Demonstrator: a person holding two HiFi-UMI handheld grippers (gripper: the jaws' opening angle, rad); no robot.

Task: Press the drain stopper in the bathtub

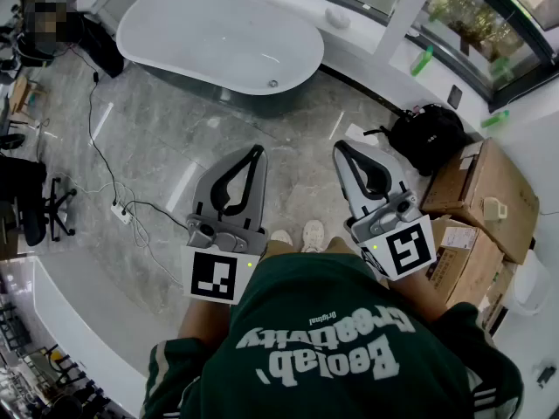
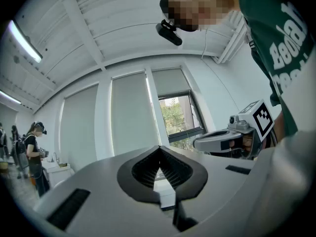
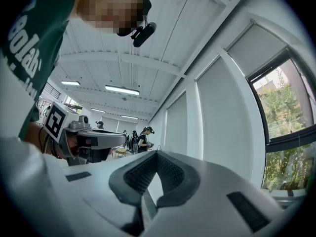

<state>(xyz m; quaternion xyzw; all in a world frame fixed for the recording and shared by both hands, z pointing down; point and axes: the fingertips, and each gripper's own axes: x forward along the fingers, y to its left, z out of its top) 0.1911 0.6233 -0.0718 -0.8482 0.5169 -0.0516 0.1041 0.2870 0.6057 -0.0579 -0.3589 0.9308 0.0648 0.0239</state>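
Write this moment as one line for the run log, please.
stage: not yet at tub | left tool: shut, empty | right tool: shut, empty | bathtub: ahead, apart from both tools | drain stopper: untouched

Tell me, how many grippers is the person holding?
2. The left gripper is on the left, the right gripper beside it on the right, both pointing toward the bathtub. None look hidden.

The left gripper (image 2: 159,154) tilts upward with its jaws closed tip to tip around nothing, aimed at a window (image 2: 178,118) beside drawn blinds (image 2: 128,115), while the right gripper (image 2: 200,142) lies level at the right under a green shirt (image 2: 281,48), and a person (image 2: 34,152) stands far left.
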